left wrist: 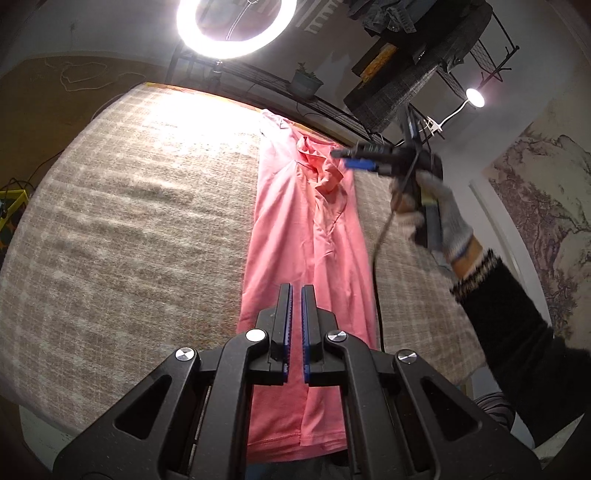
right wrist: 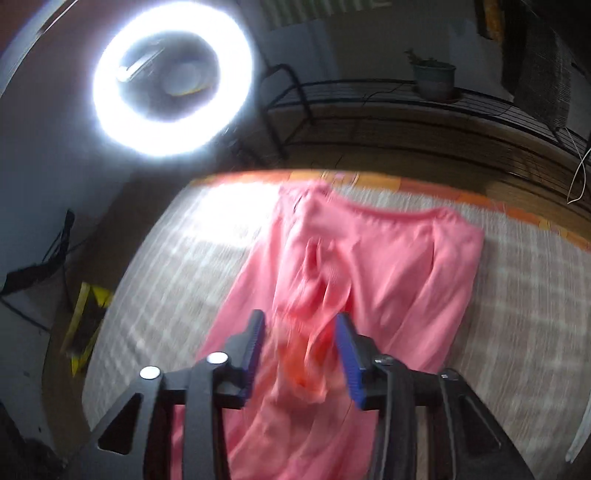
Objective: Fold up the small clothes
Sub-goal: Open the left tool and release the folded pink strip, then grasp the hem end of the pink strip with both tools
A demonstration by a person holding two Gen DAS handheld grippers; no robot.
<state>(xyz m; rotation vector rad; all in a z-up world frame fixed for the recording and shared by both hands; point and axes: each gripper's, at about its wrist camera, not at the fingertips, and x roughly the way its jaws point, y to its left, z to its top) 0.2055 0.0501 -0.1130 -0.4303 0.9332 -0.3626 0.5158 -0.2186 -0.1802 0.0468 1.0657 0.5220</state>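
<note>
A pink shirt (left wrist: 295, 229) lies as a long narrow strip on the beige checked cover (left wrist: 129, 221), its sides folded in. A crumpled fold (left wrist: 325, 173) sits near its far end. My left gripper (left wrist: 297, 291) hovers over the shirt's near part, jaws shut with only a thin slit and nothing visibly pinched. My right gripper (left wrist: 341, 158), held by a gloved hand (left wrist: 439, 210), is at the crumpled fold. In the blurred right wrist view the right gripper (right wrist: 301, 325) stands open over the pink shirt (right wrist: 388, 266), and a ridge of loose cloth (right wrist: 310, 354) lies between its fingers without being pressed.
A ring light (left wrist: 236, 26) glares beyond the far edge of the cover. A wire shelf (left wrist: 280, 88) with a potted plant (left wrist: 304, 83) stands behind it. A yellow frame (left wrist: 13, 206) sits on the floor at the left. A cable (left wrist: 376, 251) hangs from the right gripper.
</note>
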